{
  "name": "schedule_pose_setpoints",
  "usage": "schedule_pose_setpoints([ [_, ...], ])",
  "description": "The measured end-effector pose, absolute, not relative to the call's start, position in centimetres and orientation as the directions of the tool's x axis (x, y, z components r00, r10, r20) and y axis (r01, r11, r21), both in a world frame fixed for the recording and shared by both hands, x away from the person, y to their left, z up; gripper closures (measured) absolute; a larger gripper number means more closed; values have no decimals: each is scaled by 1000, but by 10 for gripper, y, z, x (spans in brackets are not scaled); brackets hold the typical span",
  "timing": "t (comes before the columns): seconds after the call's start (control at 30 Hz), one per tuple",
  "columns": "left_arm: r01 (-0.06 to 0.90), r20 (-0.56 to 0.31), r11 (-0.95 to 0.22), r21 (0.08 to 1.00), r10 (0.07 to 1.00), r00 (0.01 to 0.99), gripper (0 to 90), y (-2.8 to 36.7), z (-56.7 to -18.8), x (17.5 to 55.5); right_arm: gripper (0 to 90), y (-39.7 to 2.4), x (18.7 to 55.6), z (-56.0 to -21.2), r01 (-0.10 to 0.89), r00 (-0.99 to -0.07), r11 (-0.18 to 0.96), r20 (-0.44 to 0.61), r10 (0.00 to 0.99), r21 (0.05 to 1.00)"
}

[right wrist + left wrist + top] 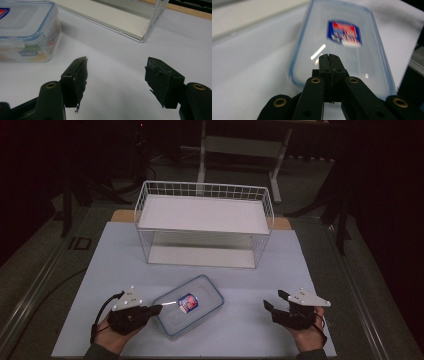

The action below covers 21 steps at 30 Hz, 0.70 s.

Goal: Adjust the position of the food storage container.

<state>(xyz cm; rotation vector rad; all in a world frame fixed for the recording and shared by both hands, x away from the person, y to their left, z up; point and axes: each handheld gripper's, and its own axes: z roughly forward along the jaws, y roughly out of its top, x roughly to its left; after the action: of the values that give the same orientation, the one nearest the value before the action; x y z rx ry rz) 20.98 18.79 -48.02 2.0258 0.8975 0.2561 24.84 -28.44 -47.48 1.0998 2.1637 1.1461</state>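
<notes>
High view shows, nearest the bottom edge, two hands, each with a black hand-held gripper. The left hand-held gripper (156,309) sits at the lower left of the frame, its tips pointing right and just reaching the near left rim of the clear rectangular plastic food box with a blue-edged lid (188,305). In the left gripper view its jaws are pressed together with nothing between them, hovering over the lid's near end, and whether they touch the lid cannot be told. The right hand-held gripper (275,301) is at the lower right of the frame, well apart from the box; the right gripper view shows its jaws standing wide apart and empty above the bare white tabletop (250,330).

The box lies flat on the tabletop at lower centre, turned at a slant, with a red, white and blue label (188,302) on its lid. In the right gripper view the box appears at the upper left, lid on.

Farther back, in the upper middle of the frame, stands a white wire two-tier rack (205,222) with white shelf boards, apart from the box.
</notes>
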Motion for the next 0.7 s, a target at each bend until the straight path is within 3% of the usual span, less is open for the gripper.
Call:
schedule_pose_setpoints([
  [0.7, 466, -155, -470, 750, 560, 814, 900, 177, -498, 168, 337, -281, 249, -475, 434, -589, 346, -29, 808, 832],
])
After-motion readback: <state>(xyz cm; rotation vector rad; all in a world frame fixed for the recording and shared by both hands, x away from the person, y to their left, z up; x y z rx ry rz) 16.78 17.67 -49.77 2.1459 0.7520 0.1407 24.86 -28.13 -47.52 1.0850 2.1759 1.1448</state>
